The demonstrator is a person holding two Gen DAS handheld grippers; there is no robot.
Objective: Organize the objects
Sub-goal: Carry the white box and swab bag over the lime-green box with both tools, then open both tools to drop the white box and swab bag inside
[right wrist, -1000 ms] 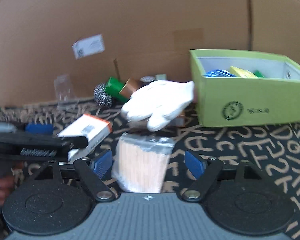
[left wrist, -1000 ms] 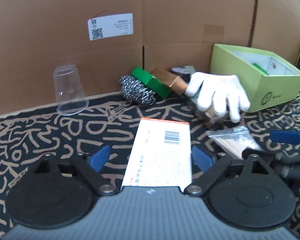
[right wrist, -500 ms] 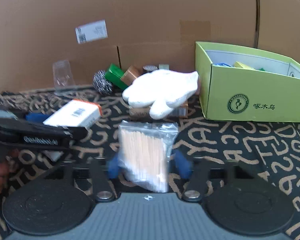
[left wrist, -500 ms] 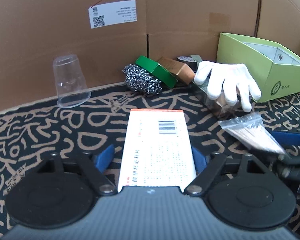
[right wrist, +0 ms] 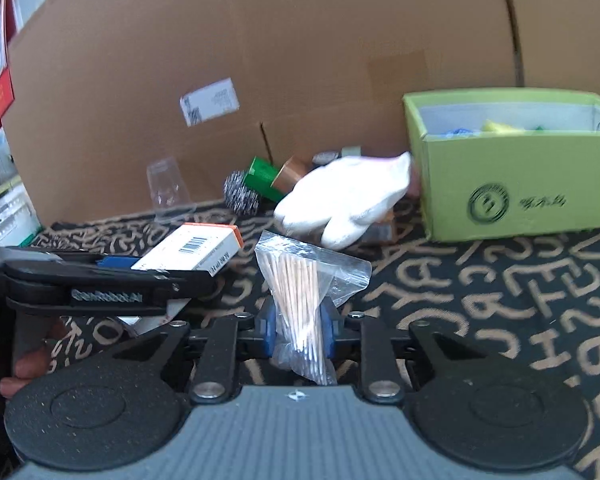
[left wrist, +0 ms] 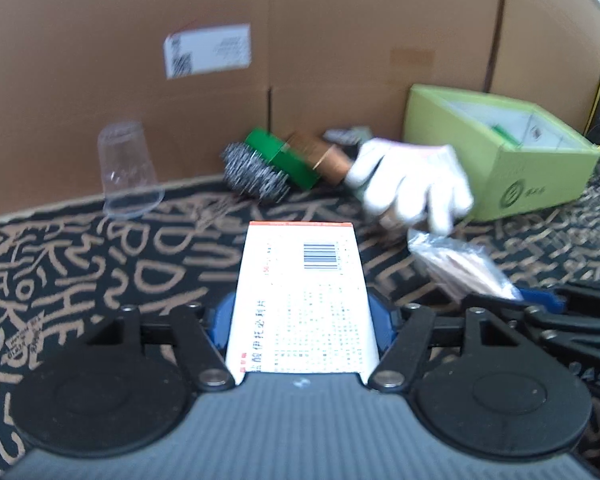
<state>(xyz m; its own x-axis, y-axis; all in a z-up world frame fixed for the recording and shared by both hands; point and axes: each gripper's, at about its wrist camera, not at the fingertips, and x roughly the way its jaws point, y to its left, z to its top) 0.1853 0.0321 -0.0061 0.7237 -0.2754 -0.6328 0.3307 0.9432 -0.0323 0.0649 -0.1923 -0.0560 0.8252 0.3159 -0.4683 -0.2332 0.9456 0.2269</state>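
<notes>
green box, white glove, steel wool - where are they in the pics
green box [right wrist: 520,196], right wrist view, front wall.
white glove [right wrist: 348,196], right wrist view, back of the glove.
steel wool [left wrist: 252,176], left wrist view, middle of the ball.

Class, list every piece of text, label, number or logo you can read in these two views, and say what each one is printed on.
"GenRobot.AI": on the side of the left gripper, blurred but legible.
White box: barcode and Chinese print, too blurred to read.
Green box: round logo and characters, too blurred to read.
Shipping label on the cardboard: too small to read.
Patterned mat: decorative letter-like shapes, no words.
</notes>
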